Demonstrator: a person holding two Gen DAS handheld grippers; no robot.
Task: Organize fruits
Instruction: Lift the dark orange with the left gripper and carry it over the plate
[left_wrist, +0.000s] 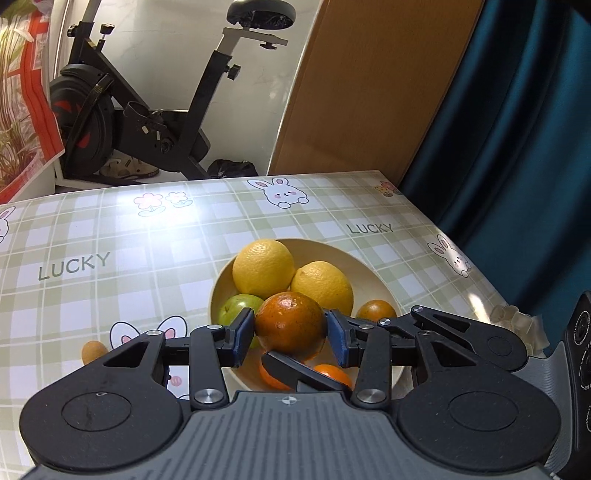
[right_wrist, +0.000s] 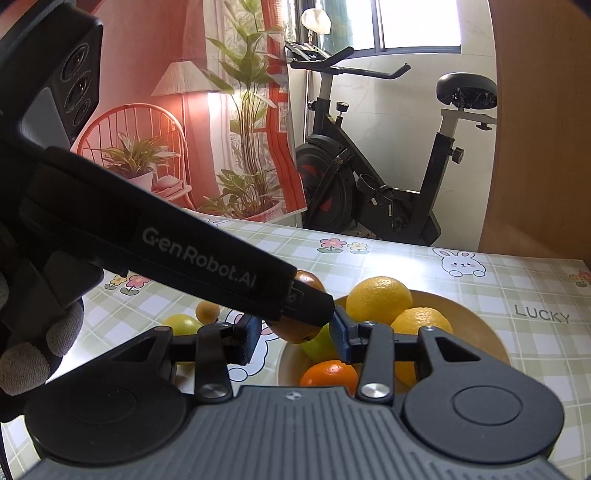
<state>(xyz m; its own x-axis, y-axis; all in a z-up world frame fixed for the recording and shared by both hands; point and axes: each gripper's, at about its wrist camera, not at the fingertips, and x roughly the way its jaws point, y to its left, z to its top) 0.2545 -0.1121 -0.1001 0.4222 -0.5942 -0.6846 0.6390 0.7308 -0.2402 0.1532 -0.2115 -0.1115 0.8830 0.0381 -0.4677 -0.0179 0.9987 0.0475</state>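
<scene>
My left gripper (left_wrist: 290, 334) is shut on a dark orange (left_wrist: 290, 325) and holds it just above the cream bowl (left_wrist: 373, 273). The bowl holds two yellow lemons (left_wrist: 263, 267), a green apple (left_wrist: 236, 306), small oranges (left_wrist: 332, 373) and a small dark orange (left_wrist: 376, 308). In the right wrist view my right gripper (right_wrist: 295, 339) is open and empty over the bowl's (right_wrist: 476, 328) left rim, with the left gripper's body crossing in front and the held orange (right_wrist: 295, 328) between my fingers' line of sight. A green apple (right_wrist: 183, 325) and a small yellow fruit (right_wrist: 207, 311) lie on the table left of the bowl.
The table has a green checked cloth with rabbits and "LUCKY" (left_wrist: 74, 266). A small brown-yellow fruit (left_wrist: 94, 350) lies left of the bowl. Crumpled clear plastic (left_wrist: 517, 321) sits at the right edge. An exercise bike (left_wrist: 147, 122) and a blue curtain (left_wrist: 517, 147) stand behind.
</scene>
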